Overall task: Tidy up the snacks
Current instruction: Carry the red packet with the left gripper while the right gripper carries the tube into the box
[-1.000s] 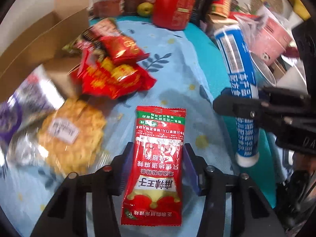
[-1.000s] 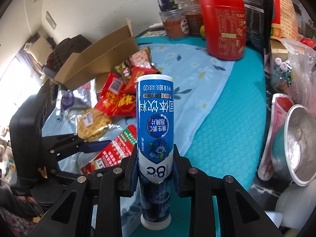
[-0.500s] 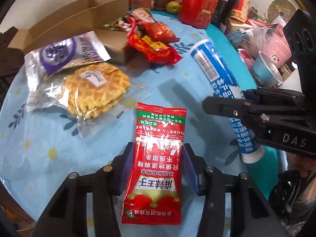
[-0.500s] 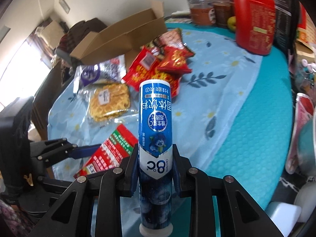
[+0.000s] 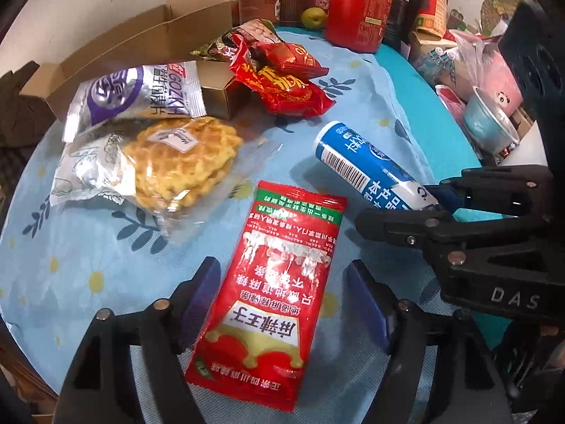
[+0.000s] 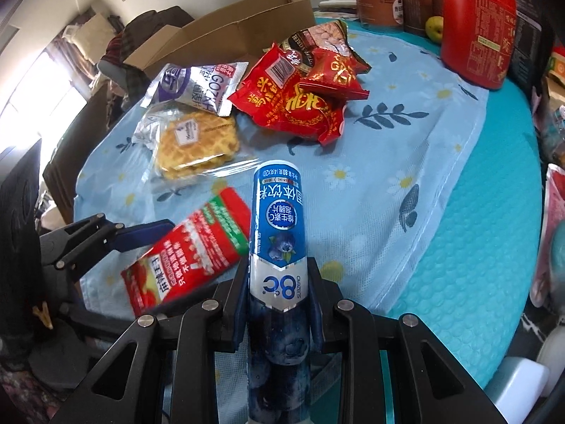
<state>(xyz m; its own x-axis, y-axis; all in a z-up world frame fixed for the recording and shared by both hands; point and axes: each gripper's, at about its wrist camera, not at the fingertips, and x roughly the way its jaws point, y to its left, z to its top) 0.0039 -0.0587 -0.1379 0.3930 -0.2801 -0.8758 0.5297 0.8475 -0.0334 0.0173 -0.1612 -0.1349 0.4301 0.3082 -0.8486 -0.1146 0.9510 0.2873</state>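
Red foil marks the item in hand on the left: a red sachet [image 5: 268, 293] lies flat on the tablecloth [image 5: 70, 247] near the front edge of the tabletop, between the fingers of the left gripper [image 5: 282, 304], whose jaws stand spread with a clear gap on either side of the packet, so nothing is held there. The right gripper [image 6: 279, 304] is clamped around the lower body of a blue tube [image 6: 277, 247], which points away from the camera over the cloth. Judged step: one item set down, the tube awaiting placement. The next move appears to call for laying the tube beside the sachet or carrying it to the cardboard box [image 6: 226, 39] at the far left edge, without rolling. Other stock: a waffle pack [image 5: 176, 166] and a purple-and-silver packet [image 5: 134, 95] toward the left edge, a heap of red snack bags [image 5: 282, 81] in front of the box. These crowd the approach to the box. A red canister [image 6: 476, 28] and jars stand along the far edge; cups and bags clutter the right edge.
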